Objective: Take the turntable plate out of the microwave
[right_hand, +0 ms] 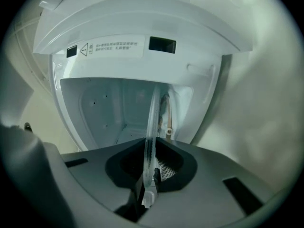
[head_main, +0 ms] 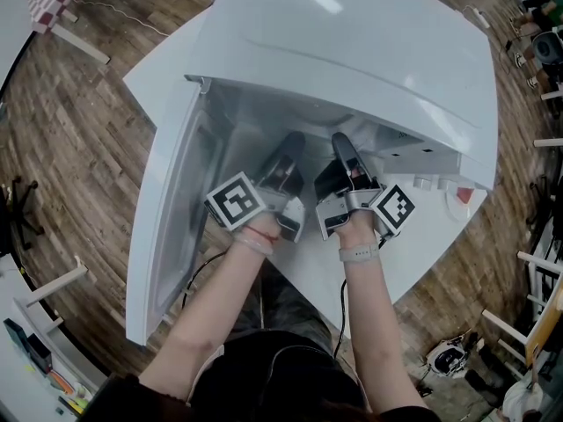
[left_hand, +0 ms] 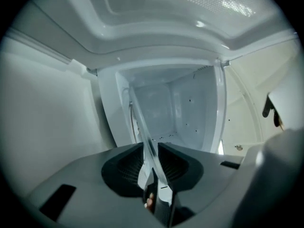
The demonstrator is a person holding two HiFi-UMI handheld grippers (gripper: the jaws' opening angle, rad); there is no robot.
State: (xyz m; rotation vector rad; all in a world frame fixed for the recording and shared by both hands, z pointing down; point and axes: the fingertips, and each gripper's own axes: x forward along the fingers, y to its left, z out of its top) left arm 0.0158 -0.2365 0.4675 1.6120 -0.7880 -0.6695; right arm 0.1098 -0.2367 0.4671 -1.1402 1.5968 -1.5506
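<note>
A white microwave [head_main: 352, 51] is seen on a white table [head_main: 422, 244], with its door [head_main: 167, 227] swung open at the left of the head view. Both grippers are pushed into the cavity side by side, close to each other. The glass turntable plate [left_hand: 142, 127] is seen edge-on in both gripper views, running from between the jaws toward the back wall. The jaws of the left gripper [head_main: 290, 143] are set slightly apart with the plate rim between them, not pressed. The jaws of the right gripper [head_main: 341, 143] are closed on the other part of the rim. A warning label [right_hand: 114, 45] is fixed on the frame by the opening. A small red thing [head_main: 464, 196] lies on the table beside the microwave
</note>
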